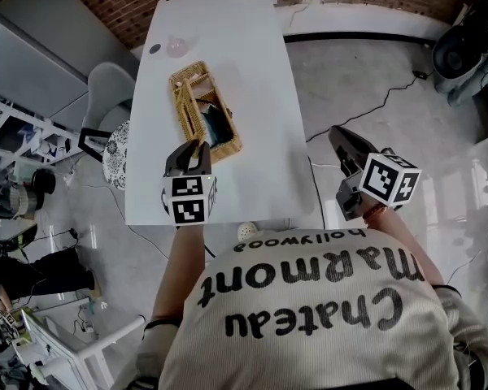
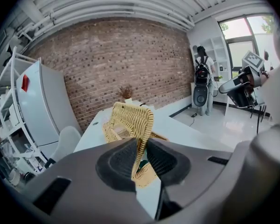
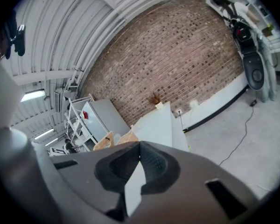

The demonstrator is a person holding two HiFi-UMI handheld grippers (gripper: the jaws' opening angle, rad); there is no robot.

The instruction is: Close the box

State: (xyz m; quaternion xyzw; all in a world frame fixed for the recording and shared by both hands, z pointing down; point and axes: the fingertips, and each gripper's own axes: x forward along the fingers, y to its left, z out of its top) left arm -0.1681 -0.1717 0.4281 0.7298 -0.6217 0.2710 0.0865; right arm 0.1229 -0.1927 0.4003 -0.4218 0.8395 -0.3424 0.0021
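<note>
A wicker box [image 1: 189,108] lies open on the white table [image 1: 244,47], with dark and teal things inside. My left gripper [image 1: 197,148] is at the box's near end. In the left gripper view the woven lid [image 2: 130,120] stands upright on edge between the jaws of my left gripper [image 2: 141,158]. A gap shows beside the lid, so the gripper is open around it. My right gripper [image 1: 335,133] hangs off the table's right side above the floor, far from the box. In its own view my right gripper [image 3: 139,146] is shut, with its tips meeting on nothing.
A pink glass thing [image 1: 179,47] and a small dark disc [image 1: 154,49] lie beyond the box. A grey chair [image 1: 110,88] stands at the table's left. A cable [image 1: 374,108] runs over the floor at the right. A person with a backpack [image 2: 203,78] stands far off by the window.
</note>
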